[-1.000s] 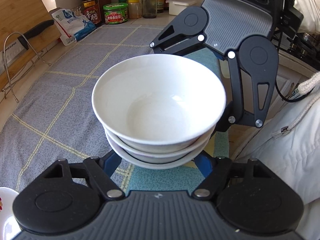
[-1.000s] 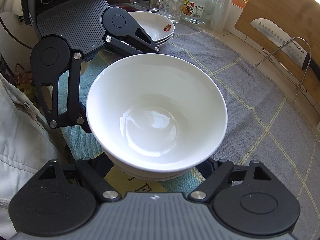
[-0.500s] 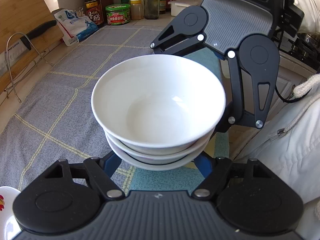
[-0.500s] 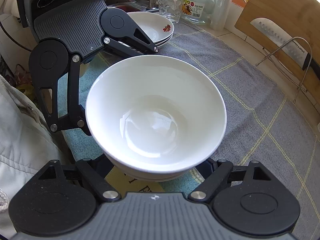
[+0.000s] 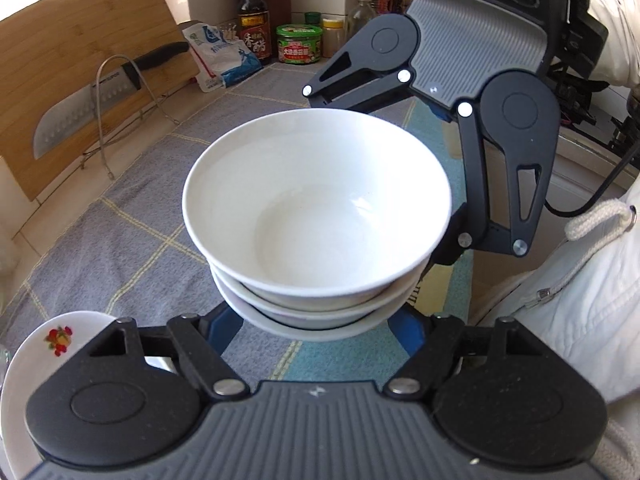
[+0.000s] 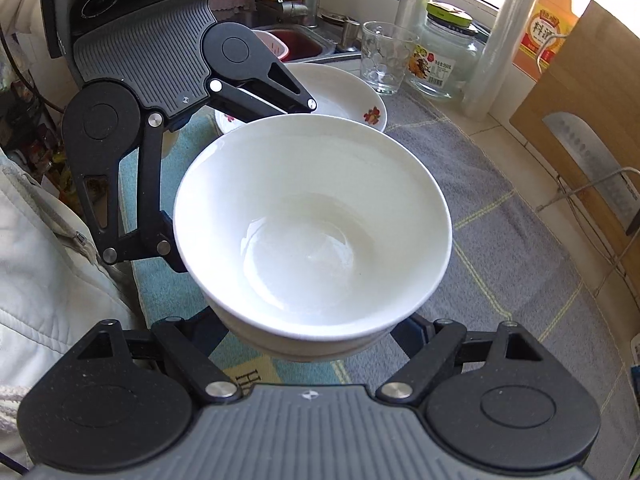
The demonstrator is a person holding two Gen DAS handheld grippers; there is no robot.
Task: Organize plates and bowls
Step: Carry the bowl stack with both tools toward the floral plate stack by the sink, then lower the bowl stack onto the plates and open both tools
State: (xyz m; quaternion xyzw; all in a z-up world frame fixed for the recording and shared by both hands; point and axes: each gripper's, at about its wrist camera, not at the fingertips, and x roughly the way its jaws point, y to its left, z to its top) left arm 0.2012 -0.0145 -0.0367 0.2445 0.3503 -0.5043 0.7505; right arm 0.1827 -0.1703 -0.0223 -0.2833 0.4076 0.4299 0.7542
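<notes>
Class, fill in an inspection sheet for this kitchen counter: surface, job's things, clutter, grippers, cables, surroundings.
Surface: grey checked cloth over the counter.
Job's things: stack of white bowls; flowered plates behind.
Clutter: glass, jar, sauce bottle, green tin, bag.
Grippers: left gripper and right gripper each clamp the stack from opposite sides.
Cables: black cable.
Surroundings: cutting board, knife on rack, sink.
</notes>
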